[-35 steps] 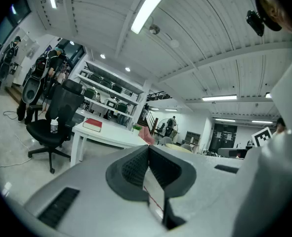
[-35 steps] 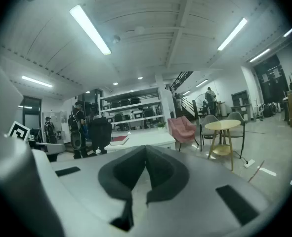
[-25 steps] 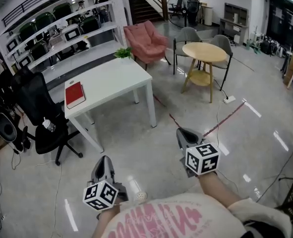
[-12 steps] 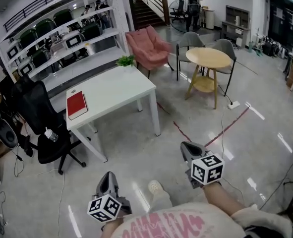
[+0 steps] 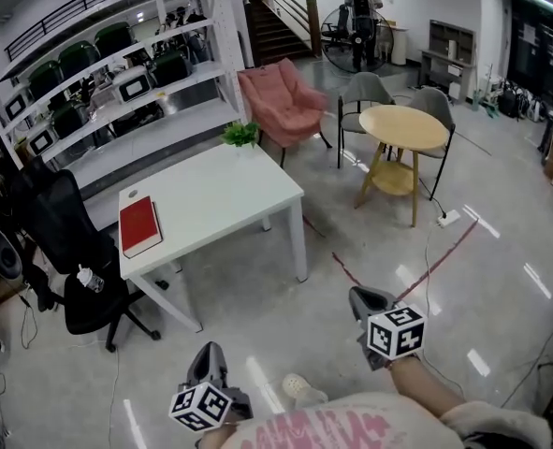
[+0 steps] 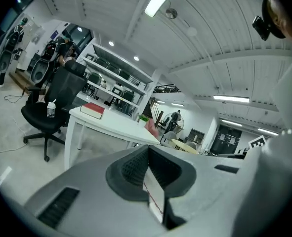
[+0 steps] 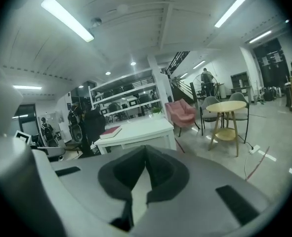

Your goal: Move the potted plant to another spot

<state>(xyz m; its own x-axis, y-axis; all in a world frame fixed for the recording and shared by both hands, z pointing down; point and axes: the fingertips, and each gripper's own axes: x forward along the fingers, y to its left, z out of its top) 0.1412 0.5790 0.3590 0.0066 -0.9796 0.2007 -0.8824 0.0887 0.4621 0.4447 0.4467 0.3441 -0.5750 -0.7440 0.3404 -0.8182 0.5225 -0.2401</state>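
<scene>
The small green potted plant (image 5: 240,135) stands on the far corner of the white table (image 5: 222,193). It also shows small in the left gripper view (image 6: 144,118) and the right gripper view (image 7: 157,110). A red book (image 5: 139,224) lies near the table's left end. Both grippers hang over the floor, well short of the table. My left gripper (image 5: 208,355) is at the bottom left of the head view, its jaws shut and empty (image 6: 146,148). My right gripper (image 5: 363,297) is at the bottom right, also shut with nothing in it (image 7: 145,148).
A black office chair (image 5: 70,241) stands left of the table and white shelves (image 5: 117,73) run behind it. A pink armchair (image 5: 281,101), a round wooden table (image 5: 405,127) with grey chairs and a red floor line (image 5: 426,260) lie to the right. A person (image 5: 360,7) stands far back.
The whole view has advanced toward the white table, which now looks larger and nearer. Both grippers sit lower in the head view, still shut and empty.
</scene>
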